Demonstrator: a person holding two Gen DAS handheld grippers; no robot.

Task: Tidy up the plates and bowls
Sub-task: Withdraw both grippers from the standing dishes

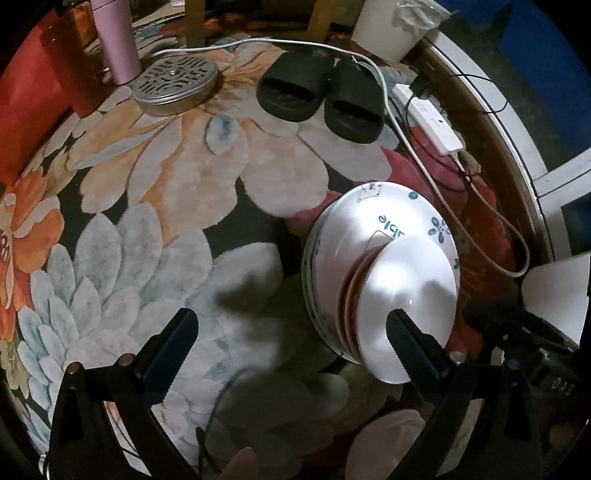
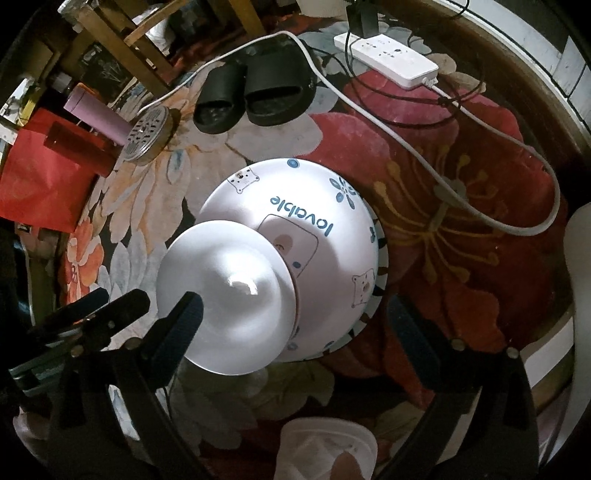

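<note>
A stack of dishes stands on the flowered rug. A large white plate with blue "lovable" print (image 1: 384,225) (image 2: 325,229) lies on other patterned plates. On it sit small plates, topped by a plain white one (image 1: 410,295) (image 2: 229,295). My left gripper (image 1: 291,332) is open and empty, its right finger (image 1: 413,343) over the small plate's near edge. My right gripper (image 2: 295,321) is open and empty, straddling the stack, its left finger (image 2: 177,328) in front of the small plate. The left gripper's tips also show in the right wrist view (image 2: 110,310).
Black slippers (image 1: 321,92) (image 2: 255,92), a round metal grate (image 1: 175,83), a pink bottle (image 1: 116,40), red containers (image 1: 70,74), a white power strip (image 2: 388,61) with cables (image 1: 424,162) and a white bin (image 1: 391,26) lie at the far side. A white dish (image 2: 325,439) sits near me.
</note>
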